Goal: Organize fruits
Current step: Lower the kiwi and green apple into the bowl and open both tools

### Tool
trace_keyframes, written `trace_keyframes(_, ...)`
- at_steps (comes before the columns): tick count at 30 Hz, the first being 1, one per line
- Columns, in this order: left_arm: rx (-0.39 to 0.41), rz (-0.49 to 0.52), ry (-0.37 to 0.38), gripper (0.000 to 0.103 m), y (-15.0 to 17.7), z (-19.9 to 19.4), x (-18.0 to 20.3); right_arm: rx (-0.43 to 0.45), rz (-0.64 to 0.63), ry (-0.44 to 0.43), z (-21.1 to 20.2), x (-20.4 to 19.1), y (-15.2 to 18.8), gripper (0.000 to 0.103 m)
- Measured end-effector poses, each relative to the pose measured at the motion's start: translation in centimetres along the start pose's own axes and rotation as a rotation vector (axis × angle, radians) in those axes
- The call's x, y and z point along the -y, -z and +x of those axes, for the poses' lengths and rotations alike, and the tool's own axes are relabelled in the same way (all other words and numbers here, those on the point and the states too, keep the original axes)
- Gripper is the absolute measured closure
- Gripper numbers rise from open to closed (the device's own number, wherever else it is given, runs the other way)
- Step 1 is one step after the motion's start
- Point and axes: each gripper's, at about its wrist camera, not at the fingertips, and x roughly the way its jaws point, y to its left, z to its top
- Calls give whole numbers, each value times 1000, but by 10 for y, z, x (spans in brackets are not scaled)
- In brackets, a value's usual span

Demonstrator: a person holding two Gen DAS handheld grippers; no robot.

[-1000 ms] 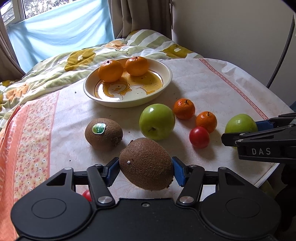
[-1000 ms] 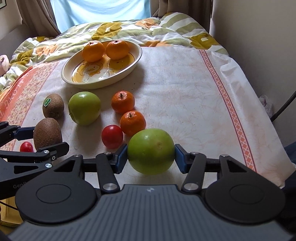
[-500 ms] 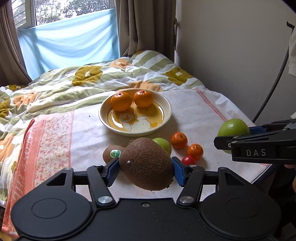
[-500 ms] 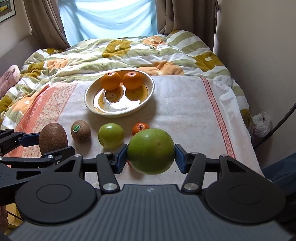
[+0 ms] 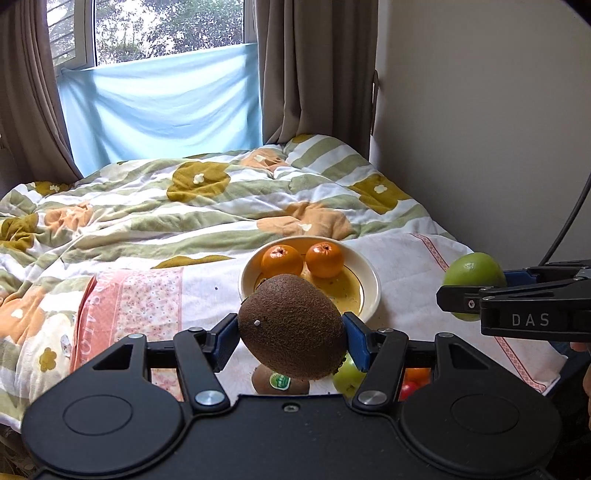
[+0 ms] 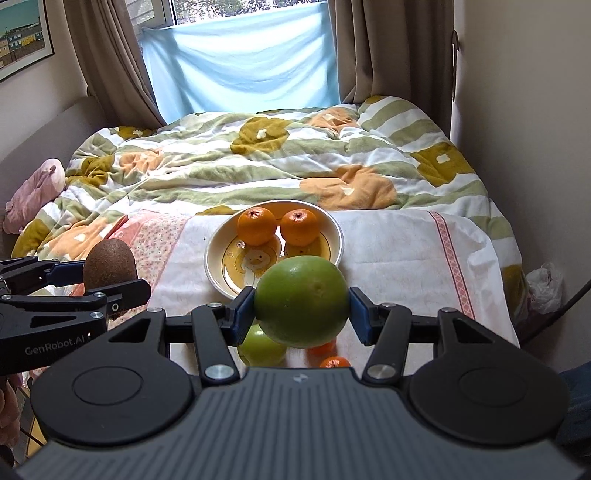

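While your left tool (image 5: 291, 341) clamps a brown kiwi (image 5: 291, 326) between its blue pads, your right tool (image 6: 302, 308) grips a large green apple (image 6: 301, 301) the same way, and both fruits hang in the air on the near side of the plate (image 6: 334, 225). That cream plate sits on a table (image 6: 399, 251) covered with a white cloth that has a pink patterned stripe near its right edge and a pink floral panel to the plate's left. Two oranges (image 6: 256, 226) rest side by side at the far rim of the plate, touching or nearly so. On the cloth nearer to you than the plate lie a second kiwi with a green sticker (image 5: 280, 380), a smaller green apple (image 6: 260, 347), two small oranges (image 6: 334, 362) and a red fruit (image 5: 408, 387), all partly hidden behind your tools. Beyond the plate a bed (image 6: 280, 155) carries a rumpled quilt in green stripes with mustard and orange flowers. Past the bed, a pale blue sheet (image 6: 243, 62) hangs over the lower window between brown curtains (image 6: 110, 59). A plain wall (image 6: 535, 110) runs along the right of the plate, and a framed picture (image 6: 22, 33) hangs on the left wall.
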Motion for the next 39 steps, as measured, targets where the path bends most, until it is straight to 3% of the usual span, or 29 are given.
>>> trace_keyframes(5, -7, -16, -16, 39, -22, 29, -8, -27, -38, -32, 37, 3, -22, 35)
trace_keyframes(14, -91, 1, -30, 39, -45, 105, -26, -92, -60, -54, 112, 20, -50, 35)
trace_keyframes(25, -235, 84, -27, 39, -38, 187, -20, -183, -59, -65, 174, 35, -62, 35)
trace_keyframes(34, -300, 123, -9, 38, -31, 209, -13, -208, -62, -67, 190, 37, -65, 34)
trace_keyframes(35, -299, 116, -1, 36, -32, 209, -14, -209, -62, -67, 190, 37, -65, 34)
trace_keyframes(37, -289, 112, 4, 23, -34, 205, -14, -207, -59, -67, 191, 38, -66, 34)
trace_keyframes(38, -284, 110, 6, 12, -36, 202, -15, -207, -58, -67, 191, 38, -67, 34)
trace_keyframes(39, -276, 106, 7, 9, -36, 198, -16, -206, -57, -68, 191, 38, -67, 34)
